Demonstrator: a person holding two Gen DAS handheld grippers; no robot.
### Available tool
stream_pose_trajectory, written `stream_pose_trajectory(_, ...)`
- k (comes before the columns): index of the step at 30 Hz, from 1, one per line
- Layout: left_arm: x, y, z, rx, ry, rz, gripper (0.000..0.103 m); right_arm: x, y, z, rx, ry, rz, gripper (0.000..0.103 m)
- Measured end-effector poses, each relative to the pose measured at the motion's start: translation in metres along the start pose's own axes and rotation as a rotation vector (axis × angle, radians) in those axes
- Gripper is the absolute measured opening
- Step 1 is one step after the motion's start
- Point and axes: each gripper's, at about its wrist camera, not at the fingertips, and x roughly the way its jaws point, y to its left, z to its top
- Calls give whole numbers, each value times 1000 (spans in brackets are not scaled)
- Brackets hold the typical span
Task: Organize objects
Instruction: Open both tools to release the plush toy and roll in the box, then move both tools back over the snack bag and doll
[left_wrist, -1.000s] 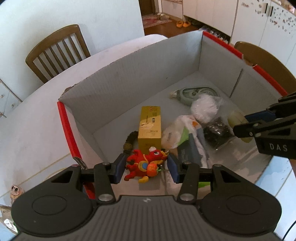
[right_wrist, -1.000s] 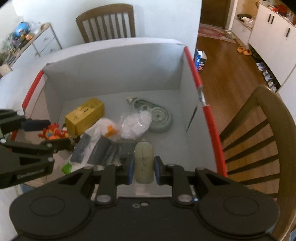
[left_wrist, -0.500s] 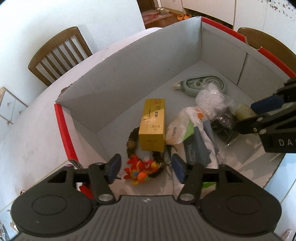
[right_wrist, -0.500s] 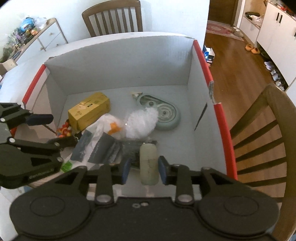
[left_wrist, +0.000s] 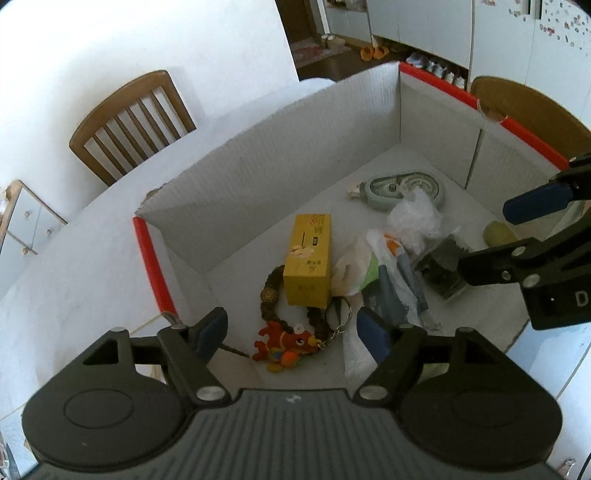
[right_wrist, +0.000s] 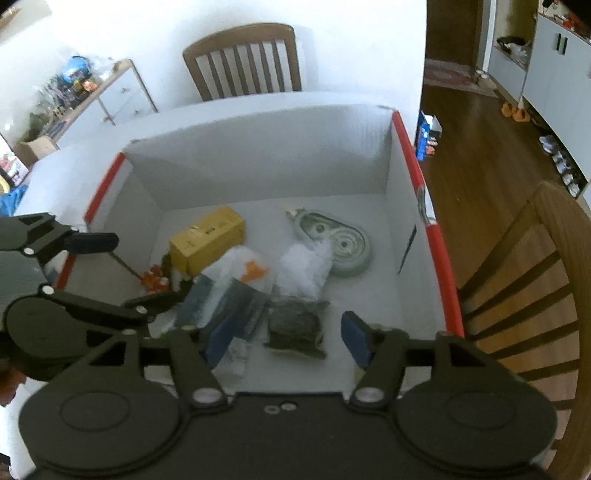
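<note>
A white cardboard box (left_wrist: 258, 177) with red-taped edges holds the sorted things. My left gripper (left_wrist: 291, 332) hangs over its near left corner, its jaws opening. The red dragon keychain toy (left_wrist: 284, 343) lies loose on the box floor below them, untouched by the pads. My right gripper (right_wrist: 288, 339) is over the near right part of the box, its jaws also opening with nothing gripped; a dark bag (right_wrist: 295, 325) lies beneath them. From the left wrist, a pale bottle (left_wrist: 498, 232) lies on the floor under the right gripper (left_wrist: 484, 240).
The box also holds a yellow carton (left_wrist: 306, 262), a bead bracelet (left_wrist: 269, 291), plastic bags (left_wrist: 384, 273), a white fluffy bag (left_wrist: 413, 218) and a tape dispenser (left_wrist: 402, 184). Wooden chairs (left_wrist: 133, 122) stand behind and right (right_wrist: 535, 273) of the white table (left_wrist: 55, 280).
Both grippers went from shut to open. The dragon toy dropped out of the left jaws onto the box floor. The pale bottle left the right jaws, and the right gripper rose slightly.
</note>
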Motion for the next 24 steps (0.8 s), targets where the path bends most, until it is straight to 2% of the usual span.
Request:
stream_pose_trajectory(2,-4,3,0,-11,-13,-7,77,-7,0,-1,-1,-22,8,71)
stream_pose_trajectory(11,-34,18,-5,-94,-90,-73,77,-40,7,-8,-7,-112,54,84)
stream_pose_trajectory(24,-87,55,-27,-233,-183,-186,81,-85,44,-16,-25,-236,63,92)
